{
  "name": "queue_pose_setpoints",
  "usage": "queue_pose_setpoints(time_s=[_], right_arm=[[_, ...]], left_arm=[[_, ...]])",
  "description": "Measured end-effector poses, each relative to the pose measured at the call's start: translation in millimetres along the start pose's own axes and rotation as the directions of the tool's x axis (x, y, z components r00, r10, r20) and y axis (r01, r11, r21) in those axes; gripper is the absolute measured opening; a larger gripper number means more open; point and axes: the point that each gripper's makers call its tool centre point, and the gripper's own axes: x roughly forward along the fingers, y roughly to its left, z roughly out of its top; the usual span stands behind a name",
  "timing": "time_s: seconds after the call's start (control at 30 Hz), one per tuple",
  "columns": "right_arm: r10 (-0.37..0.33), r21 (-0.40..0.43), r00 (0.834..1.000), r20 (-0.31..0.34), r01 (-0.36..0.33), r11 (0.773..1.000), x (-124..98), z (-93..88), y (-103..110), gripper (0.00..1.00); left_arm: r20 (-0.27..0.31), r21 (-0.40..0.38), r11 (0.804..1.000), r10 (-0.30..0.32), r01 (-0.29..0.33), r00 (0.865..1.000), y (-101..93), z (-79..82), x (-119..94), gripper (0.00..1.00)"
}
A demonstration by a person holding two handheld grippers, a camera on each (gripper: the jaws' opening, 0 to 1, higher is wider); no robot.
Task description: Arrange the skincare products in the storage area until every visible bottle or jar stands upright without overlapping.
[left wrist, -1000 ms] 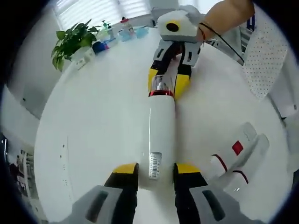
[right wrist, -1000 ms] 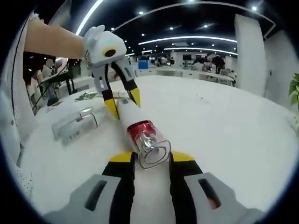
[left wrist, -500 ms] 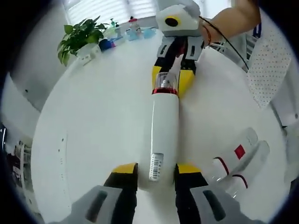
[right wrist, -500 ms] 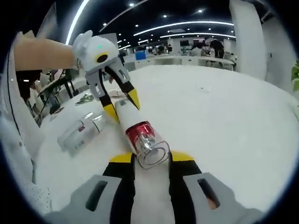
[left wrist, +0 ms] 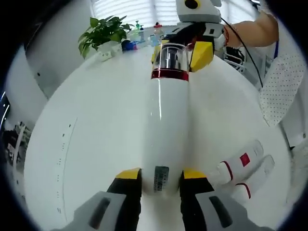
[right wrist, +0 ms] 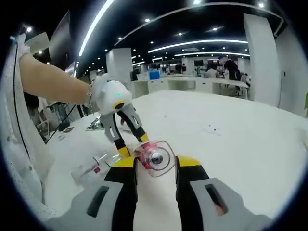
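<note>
A tall white bottle [left wrist: 168,120] with a red ring and a clear cap [right wrist: 155,158] is held between both grippers, tilted up off the white table [left wrist: 91,125]. My left gripper [left wrist: 161,175] is shut on its base, near the barcode label. At the far end my right gripper [left wrist: 178,50] is shut on the cap. In the right gripper view the cap sits between my right gripper's [right wrist: 155,163] jaws, and the left gripper [right wrist: 134,144] reaches in behind it. Two more white bottles [left wrist: 240,168] with red marks lie flat side by side on the table.
The lying bottles [right wrist: 94,168] rest close to the held bottle's base. A potted plant [left wrist: 103,33] and small colourful items [left wrist: 139,36] stand at the table's far edge by the window. A person's arm [right wrist: 53,82] reaches in from the left.
The cap end of the white bottle has risen off the table with the right gripper, so the bottle stands steeper. Both grippers keep their hold. The lying bottles have not moved.
</note>
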Motion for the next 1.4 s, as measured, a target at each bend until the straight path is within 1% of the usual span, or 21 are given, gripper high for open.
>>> queue_pose_setpoints(time_s=[0.07,0.1,0.13,0.2,0.23,0.33,0.37,0.4,0.53,0.6,0.7,0.73,0.77,0.97,1.0,1.03,1.1,1.13,1.23,1.3,1.4], right_arm=[[0.008,0.01,0.999,0.033,-0.009,1.0,4.7,11.4,2.2,0.29],[0.017,0.022,0.997,0.074,-0.018,1.0,8.5,21.7,4.7,0.29],[0.017,0.04,0.996,0.088,-0.021,0.999,11.1,26.5,5.4,0.29],[0.015,-0.011,0.996,0.083,-0.014,1.0,17.5,32.6,7.2,0.29],[0.012,-0.019,0.997,0.08,-0.011,1.0,19.4,34.4,8.4,0.29],[0.017,-0.028,0.996,0.093,-0.014,1.0,25.9,43.2,13.7,0.29],[0.02,-0.013,0.994,0.108,-0.018,1.0,28.4,48.3,16.0,0.28],[0.023,-0.019,0.994,0.106,-0.021,1.0,30.7,49.8,17.5,0.28],[0.037,-0.105,0.995,0.098,-0.026,0.994,44.1,61.2,29.3,0.28],[0.043,-0.13,0.995,0.093,-0.031,0.991,50.5,65.0,34.9,0.28],[0.047,-0.151,0.996,0.082,-0.034,0.988,58.3,68.6,41.1,0.28],[0.047,-0.154,0.996,0.08,-0.034,0.987,59.2,69.0,41.4,0.28],[0.048,-0.158,0.996,0.076,-0.035,0.987,61.6,70.0,43.4,0.28],[0.075,-0.211,0.996,0.052,-0.062,0.976,71.8,71.6,57.4,0.28],[0.077,-0.214,0.996,0.05,-0.064,0.975,73.3,71.8,58.8,0.28],[0.081,-0.218,0.996,0.048,-0.068,0.974,75.3,71.7,61.3,0.28],[0.092,-0.214,0.995,0.046,-0.081,0.974,78.3,71.1,65.4,0.28],[0.097,-0.208,0.994,0.045,-0.085,0.974,79.4,70.7,66.8,0.28],[0.092,-0.209,0.995,0.041,-0.081,0.975,81.7,69.2,67.6,0.28],[0.093,-0.201,0.995,0.041,-0.083,0.976,81.3,68.7,67.0,0.28],[0.093,-0.202,0.995,0.041,-0.083,0.976,81.0,67.6,67.3,0.28]], left_arm=[[0.015,-0.031,1.0,0.003,-0.002,1.0,-1.0,-2.0,-0.5,0.29],[0.017,-0.035,0.999,0.003,-0.003,1.0,-1.4,-2.1,-0.5,0.29],[0.024,-0.049,0.999,0.005,-0.004,1.0,-2.5,-2.5,-0.8,0.29],[0.043,-0.085,0.996,0.013,-0.01,0.999,-3.1,-4.1,-0.8,0.29],[0.048,-0.095,0.995,0.018,-0.013,0.999,-2.5,-4.7,-0.7,0.29],[0.07,-0.126,0.992,0.029,-0.02,0.997,-2.9,-6.7,-1.4,0.29],[0.077,-0.135,0.991,0.032,-0.021,0.997,-4.0,-6.8,-1.6,0.29],[0.084,-0.147,0.989,0.034,-0.021,0.996,-4.6,-7.0,-1.3,0.29],[0.1,-0.183,0.983,0.041,-0.022,0.994,-4.7,-9.0,-0.5,0.29],[0.11,-0.207,0.978,0.048,-0.024,0.993,-4.6,-11.1,-0.9,0.29],[0.125,-0.241,0.97,0.049,-0.017,0.991,-5.7,-13.1,-1.6,0.29],[0.129,-0.23,0.973,0.053,-0.022,0.99,-5.0,-13.5,-2.1,0.29],[0.136,-0.242,0.97,0.056,-0.021,0.989,-5.7,-13.0,-2.2,0.29],[0.143,-0.254,0.967,0.062,-0.024,0.988,-5.6,-11.8,-1.8,0.3],[0.145,-0.268,0.963,0.06,-0.019,0.988,-5.5,-11.1,-2.0,0.3],[0.146,-0.305,0.952,0.051,-0.004,0.988,-6.4,-10.8,-3.1,0.31],[0.155,-0.338,0.941,0.03,0.025,0.988,-8.2,-10.9,-4.7,0.32],[0.166,-0.341,0.939,0.027,0.032,0.986,-7.1,-10.5,-7.4,0.32],[0.187,-0.337,0.941,0.041,0.025,0.981,-9.9,-9.0,-13.9,0.32],[0.17,-0.371,0.928,0.041,0.026,0.985,-10.3,-10.2,-13.9,0.31],[0.151,-0.324,0.946,0.062,-0.01,0.987,-10.4,-9.8,-16.0,0.3]])
